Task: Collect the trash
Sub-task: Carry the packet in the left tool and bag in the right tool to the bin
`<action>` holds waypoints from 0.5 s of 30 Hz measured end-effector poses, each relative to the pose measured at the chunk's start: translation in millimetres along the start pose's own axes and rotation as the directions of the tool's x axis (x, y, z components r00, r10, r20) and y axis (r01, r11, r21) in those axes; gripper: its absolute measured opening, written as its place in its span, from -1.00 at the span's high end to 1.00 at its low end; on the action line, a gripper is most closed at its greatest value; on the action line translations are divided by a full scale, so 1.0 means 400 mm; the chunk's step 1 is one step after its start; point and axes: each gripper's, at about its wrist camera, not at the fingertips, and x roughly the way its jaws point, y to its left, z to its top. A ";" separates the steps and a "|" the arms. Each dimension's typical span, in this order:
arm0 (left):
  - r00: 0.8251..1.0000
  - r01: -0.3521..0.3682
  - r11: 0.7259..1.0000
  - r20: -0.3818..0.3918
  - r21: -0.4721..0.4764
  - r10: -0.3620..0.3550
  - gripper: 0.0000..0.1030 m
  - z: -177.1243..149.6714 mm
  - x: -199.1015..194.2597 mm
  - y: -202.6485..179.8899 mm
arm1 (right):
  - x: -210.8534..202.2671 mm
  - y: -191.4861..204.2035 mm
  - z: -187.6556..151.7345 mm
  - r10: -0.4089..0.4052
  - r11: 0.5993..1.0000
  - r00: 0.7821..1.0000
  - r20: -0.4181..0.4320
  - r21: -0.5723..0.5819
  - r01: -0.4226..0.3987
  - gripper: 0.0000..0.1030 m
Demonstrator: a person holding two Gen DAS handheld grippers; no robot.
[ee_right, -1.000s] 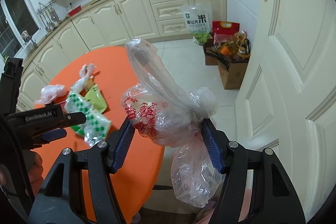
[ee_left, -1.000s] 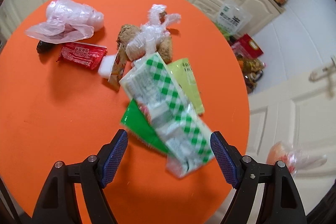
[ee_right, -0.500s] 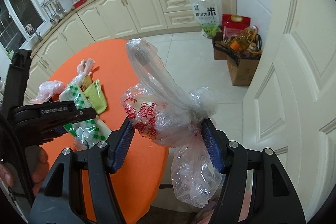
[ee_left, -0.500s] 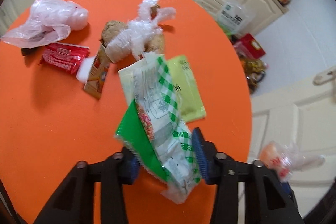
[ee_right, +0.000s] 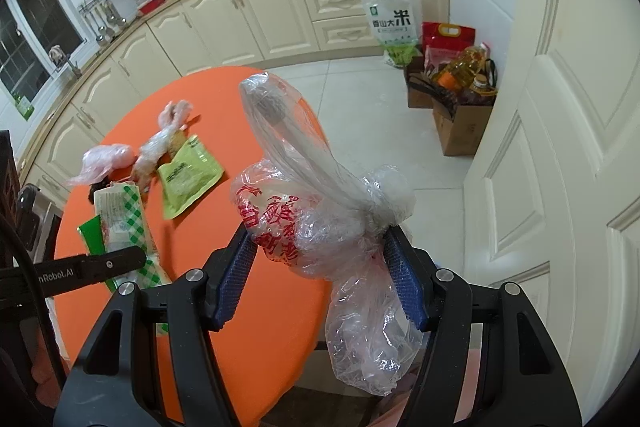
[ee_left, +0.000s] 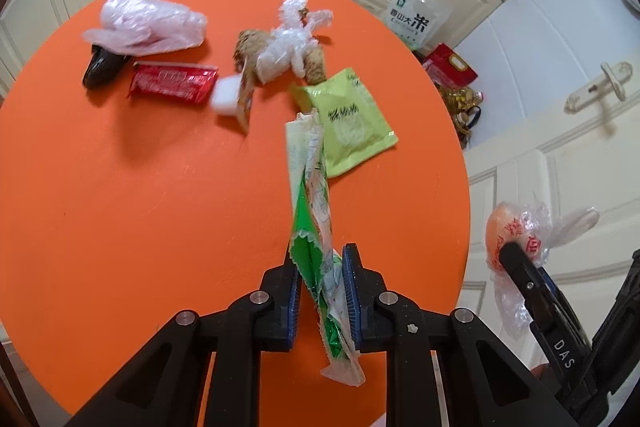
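Note:
My left gripper [ee_left: 320, 291] is shut on a green-checked wrapper [ee_left: 312, 195] and a green packet, held edge-on above the round orange table [ee_left: 120, 207]. The same wrapper shows in the right wrist view [ee_right: 124, 219]. My right gripper [ee_right: 318, 279] is shut on a clear plastic bag with red print [ee_right: 320, 211], held off the table's right edge; that bag also shows in the left wrist view [ee_left: 520, 239]. On the table lie a yellow-green packet [ee_left: 352, 123], a red wrapper [ee_left: 172, 83], a pink plastic bag [ee_left: 148, 27], a crumpled clear bag over brown lumps [ee_left: 288, 47] and a dark object [ee_left: 100, 67].
A small white block and an orange carton [ee_left: 236, 99] lie mid-table. Cream cabinets [ee_right: 256, 19] run along the back. A rice bag [ee_right: 392, 23] and cardboard boxes with oil bottles [ee_right: 460, 95] stand on the floor. A white door [ee_right: 580, 147] is at the right.
My left gripper closed on the green-checked wrapper and lifted it off the table, turning it edge-on. The right gripper kept hold of its plastic bag, barely moving.

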 end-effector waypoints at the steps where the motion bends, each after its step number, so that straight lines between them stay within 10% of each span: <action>1: 1.000 -0.003 1.000 0.002 0.003 0.003 0.70 -0.009 -0.007 0.004 | -0.007 0.008 -0.008 0.002 1.000 1.000 0.002 -0.002 -0.002 -0.20; 15: 0.995 -0.013 0.994 0.096 0.105 0.003 0.80 -0.135 -0.119 -0.019 | -0.116 0.053 -0.102 -0.024 1.000 0.999 0.038 -0.020 0.025 -0.20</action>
